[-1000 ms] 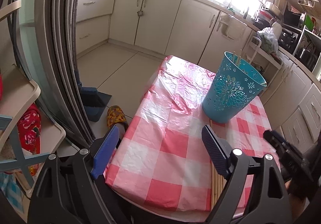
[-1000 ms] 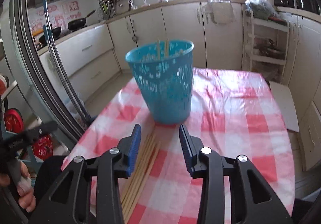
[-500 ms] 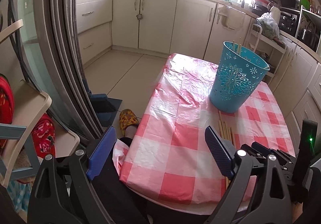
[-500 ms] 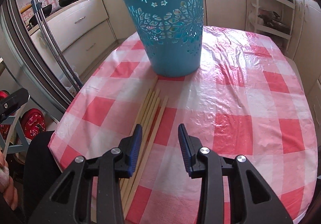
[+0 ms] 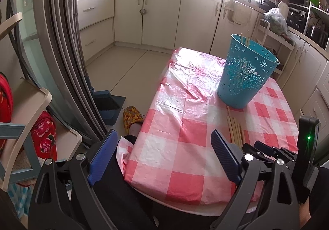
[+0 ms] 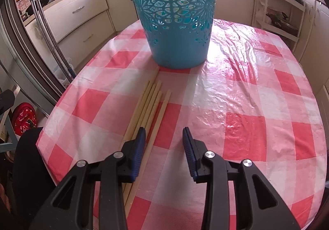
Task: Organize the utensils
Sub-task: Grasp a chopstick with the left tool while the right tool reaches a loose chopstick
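The step in hand looks like picking up the next of the chopsticks (image 6: 151,104) for the blue basket (image 6: 174,15): the right gripper (image 6: 163,134) is low over the checked tablecloth (image 6: 236,106), its jaws partly open and empty, the nearest stick lying just inside the left finger and the rest of the row under and outside it. The next move, I judge, calls for a small shift left and a close on one stick only. They are pale, thin, parallel sticks pointing toward the basket ahead of the fingertips — two more already stand inside it — while the left gripper (image 5: 163,157), whose jaws have just been opening, is wide and empty.
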Available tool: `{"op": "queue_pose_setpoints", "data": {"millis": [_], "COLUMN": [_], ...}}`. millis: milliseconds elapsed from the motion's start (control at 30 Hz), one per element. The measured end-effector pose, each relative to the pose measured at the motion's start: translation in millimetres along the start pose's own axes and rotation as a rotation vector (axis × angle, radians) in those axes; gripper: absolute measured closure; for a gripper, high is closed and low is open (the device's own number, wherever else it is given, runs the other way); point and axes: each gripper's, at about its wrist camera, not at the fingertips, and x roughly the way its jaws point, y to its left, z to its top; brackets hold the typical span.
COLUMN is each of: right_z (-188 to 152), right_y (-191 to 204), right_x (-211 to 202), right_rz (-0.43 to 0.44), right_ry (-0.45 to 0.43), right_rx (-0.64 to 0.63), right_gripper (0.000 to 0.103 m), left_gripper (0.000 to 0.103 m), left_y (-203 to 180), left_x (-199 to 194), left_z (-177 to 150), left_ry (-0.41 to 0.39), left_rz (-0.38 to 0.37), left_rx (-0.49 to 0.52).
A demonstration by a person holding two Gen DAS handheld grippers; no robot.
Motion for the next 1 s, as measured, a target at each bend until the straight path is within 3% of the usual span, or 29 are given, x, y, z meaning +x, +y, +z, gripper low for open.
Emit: {"op": "queue_pose_setpoints", "data": {"millis": [233, 400, 500, 767, 1000], "right_z": [2.3, 1.6, -1.6, -10.6, -8.0], "right_y": [1.1, 0.1, -11.4, -60.4, -69.8], "right_x": [3.2, 2.5, -2.6, -13.9, -12.9], "right_rz": [-0.025, -0.039, -0.053, -0.023, 0.037], "right_ry": [0.011, 0.015, 0.02, -0.017, -0.027], "right_rx": [-0.026, -0.097, -0.112, 0.018, 0.078], "right_gripper": [0.066, 0.084, 0.085, 0.085, 0.085], "left_gripper": [0.015, 0.015, 0.014, 0.015, 0.015], "left_y": [-2.2, -12.0, -25.7, -82.8, -111.9], "left_x": [4.8, 14.5, 31.5, 95.7, 130.9], "left_z": [-2.6, -4.9, -3.8, 5.1, 4.1], "left_ry": [0.022, 0.071, 0.128, 0.223, 0.264], "left_rz": [-0.002, -0.025, -0.057, -0.105, -0.04], "left_rx": [0.006, 0.043, 0.079, 0.152, 0.22]}}
